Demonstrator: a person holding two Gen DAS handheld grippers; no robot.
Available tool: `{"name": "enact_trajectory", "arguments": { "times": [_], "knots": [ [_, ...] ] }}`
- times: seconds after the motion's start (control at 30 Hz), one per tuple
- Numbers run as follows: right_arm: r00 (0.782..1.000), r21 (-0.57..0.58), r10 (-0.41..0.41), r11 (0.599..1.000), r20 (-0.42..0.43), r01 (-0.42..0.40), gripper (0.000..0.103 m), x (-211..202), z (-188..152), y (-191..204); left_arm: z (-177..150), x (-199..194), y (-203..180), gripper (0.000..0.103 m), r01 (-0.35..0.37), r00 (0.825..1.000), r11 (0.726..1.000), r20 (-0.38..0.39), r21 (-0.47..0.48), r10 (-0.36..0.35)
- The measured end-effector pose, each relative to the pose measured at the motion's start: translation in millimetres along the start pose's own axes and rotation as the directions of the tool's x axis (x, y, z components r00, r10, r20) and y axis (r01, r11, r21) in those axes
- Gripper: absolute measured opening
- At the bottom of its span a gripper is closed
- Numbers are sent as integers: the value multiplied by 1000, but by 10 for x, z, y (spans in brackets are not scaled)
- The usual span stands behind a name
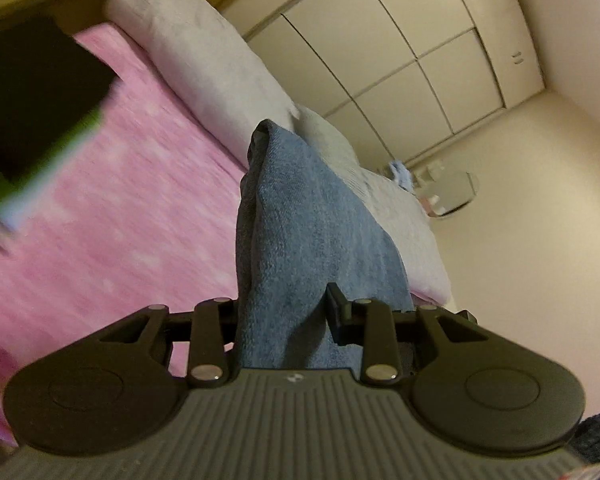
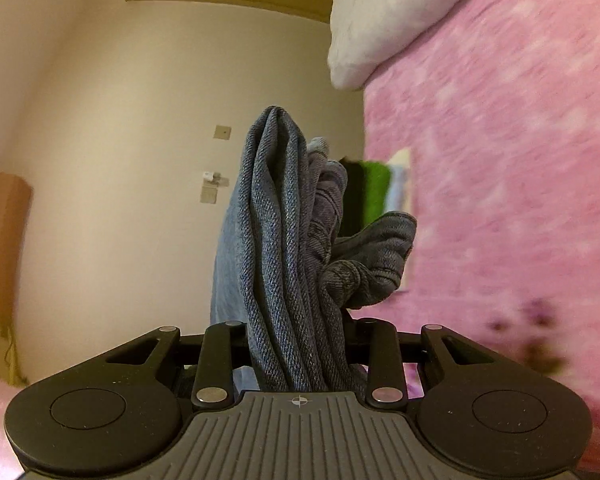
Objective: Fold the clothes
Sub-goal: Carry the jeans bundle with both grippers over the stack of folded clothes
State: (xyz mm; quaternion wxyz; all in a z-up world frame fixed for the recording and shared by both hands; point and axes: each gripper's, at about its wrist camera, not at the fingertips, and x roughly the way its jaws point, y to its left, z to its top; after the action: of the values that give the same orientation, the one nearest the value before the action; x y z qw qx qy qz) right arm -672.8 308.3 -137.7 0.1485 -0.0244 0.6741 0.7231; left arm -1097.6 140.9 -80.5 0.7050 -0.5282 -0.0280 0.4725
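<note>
Blue denim jeans [image 1: 300, 220] stand up in a thick fold from between the jaws of my left gripper [image 1: 284, 308], which is shut on the cloth; only its right fingertip [image 1: 334, 294] shows. In the right wrist view another part of the jeans [image 2: 276, 220] is bunched in several vertical folds, with a seamed edge [image 2: 380, 256] curling out to the right. My right gripper [image 2: 300, 336] is shut on that bunch, and the cloth hides its fingertips. Both grippers are raised above the bed, and the background is blurred by motion.
A pink bedspread [image 1: 112, 200] [image 2: 500, 160] covers the bed. White pillows [image 1: 204, 60] [image 2: 384, 12] lie at its head. A stack of folded black and green clothes [image 1: 32, 104] [image 2: 374, 192] rests on the bed. Cream wardrobe doors [image 1: 400, 48] and a wall [image 2: 120, 140] stand beyond.
</note>
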Motion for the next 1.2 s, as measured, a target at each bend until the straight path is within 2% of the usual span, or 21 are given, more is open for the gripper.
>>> {"name": "enact_trajectory", "arguments": {
  "times": [0.13, 0.23, 0.37, 0.5, 0.73, 0.87, 1.2],
  "knots": [
    [1000, 44, 23, 999, -2, -22, 31, 1099, -86, 240, 797, -416, 523, 29, -28, 999, 1000, -22, 13, 29],
    [1000, 63, 26, 998, -2, -25, 31, 1744, -25, 339, 1286, -594, 897, 29, -41, 999, 999, -18, 6, 41],
    [1000, 93, 19, 995, 2, -19, 31, 2532, 94, 380, 1831, -639, 1377, 28, -56, 998, 998, -20, -8, 55],
    [1000, 133, 3, 991, 18, -5, 31, 3099, 236, 268, 2280, -523, 1816, 29, -77, 996, 997, -39, -8, 77],
    [998, 179, -55, 983, 32, 49, 31, 3516, 545, 33, 2619, -41, 2424, 29, -63, 994, 997, -92, -52, 58],
    [995, 210, -89, 975, 53, 76, 31, 3651, 735, -87, 2829, 137, 2585, 29, -60, 991, 997, -121, -48, 54],
    [985, 284, -111, 956, 130, 70, 31, 3898, 1040, -338, 3229, 496, 2883, 29, -69, 981, 998, -184, -6, 66]
  ]
}}
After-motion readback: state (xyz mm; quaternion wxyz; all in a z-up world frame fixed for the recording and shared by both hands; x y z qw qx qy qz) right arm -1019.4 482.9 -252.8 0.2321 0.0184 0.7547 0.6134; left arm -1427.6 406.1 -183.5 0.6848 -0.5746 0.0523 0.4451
